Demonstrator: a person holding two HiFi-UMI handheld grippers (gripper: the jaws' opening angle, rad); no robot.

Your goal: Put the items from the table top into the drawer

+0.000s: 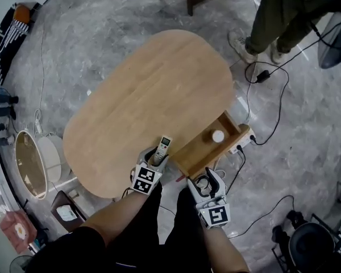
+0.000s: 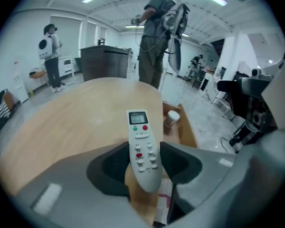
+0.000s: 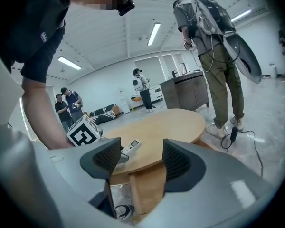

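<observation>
**Remote in my left gripper at the near edge, right gripper empty by the drawer**

I am gripping the light grey remote control with a small screen and green and red buttons (image 2: 143,148) in my left gripper (image 2: 142,161). Both dark pads are pressing on the sides of its lower half, and its screen end is pointing out towards the far side. In the head view the remote (image 1: 163,147) is sitting over the near edge of the oval light wooden table top (image 1: 153,90), just left of the open wooden drawer (image 1: 194,155). I cannot tell whether it is touching the wood.

My right gripper (image 1: 207,178) is hovering at the near end of that drawer, right of the left gripper (image 1: 157,155). Its jaws are standing well apart in its own view (image 3: 142,158) with nothing between them, only the table (image 3: 171,122) and the drawer front showing beyond.

The drawer is standing pulled out from the table's right near side. A small jar with a white cap (image 1: 217,136) is standing upright towards its far end.

A person in olive trousers (image 1: 284,10) is standing on the grey floor beyond the table's far right, near a black cable (image 1: 267,110).
</observation>
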